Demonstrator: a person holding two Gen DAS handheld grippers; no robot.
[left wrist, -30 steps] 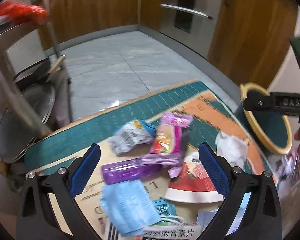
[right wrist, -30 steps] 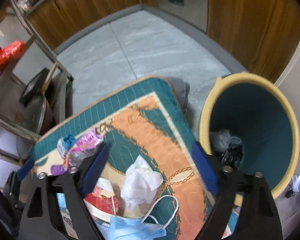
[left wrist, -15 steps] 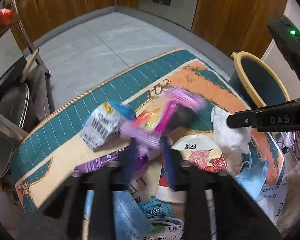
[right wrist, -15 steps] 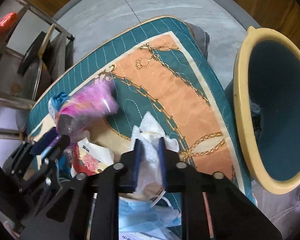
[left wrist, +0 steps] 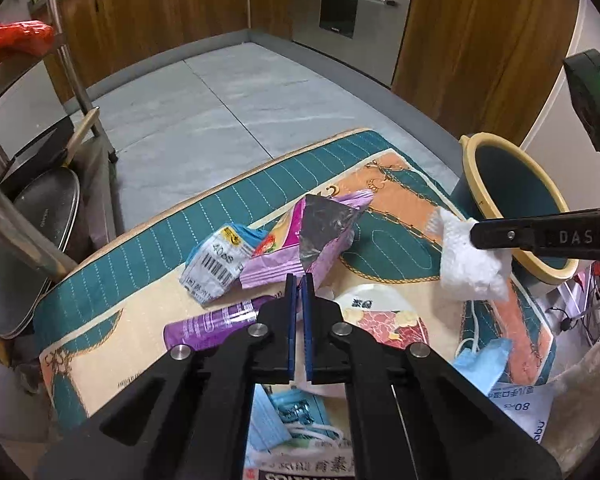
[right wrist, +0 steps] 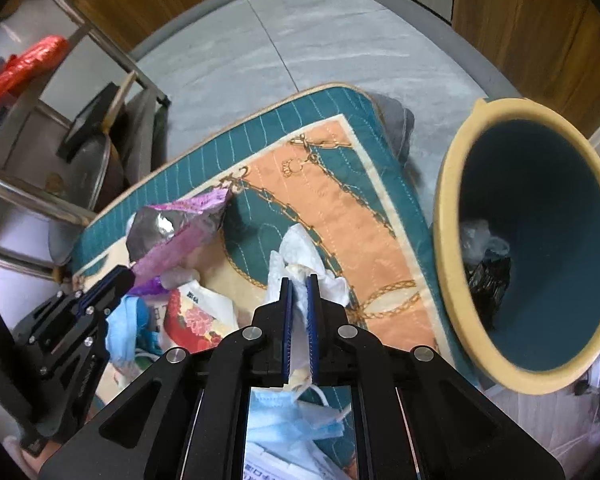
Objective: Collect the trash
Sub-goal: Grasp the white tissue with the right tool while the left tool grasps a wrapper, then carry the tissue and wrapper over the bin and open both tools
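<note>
The right tool point(right wrist: 299, 280) is clamping the white tissue point(right wrist: 300, 252) just beside the bin point(right wrist: 452, 184), which is lying to its right; the left tool point(left wrist: 299, 280) is pinching the purple wrapper point(left wrist: 312, 236), farther from the bin, above the mat point(left wrist: 228, 200)

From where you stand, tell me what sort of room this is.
Most likely a home kitchen: a built-in stainless oven set among wooden cabinets, a metal rack holding pans, and a grey tiled floor. Trash lies on a patterned mat beside a bin.
</note>
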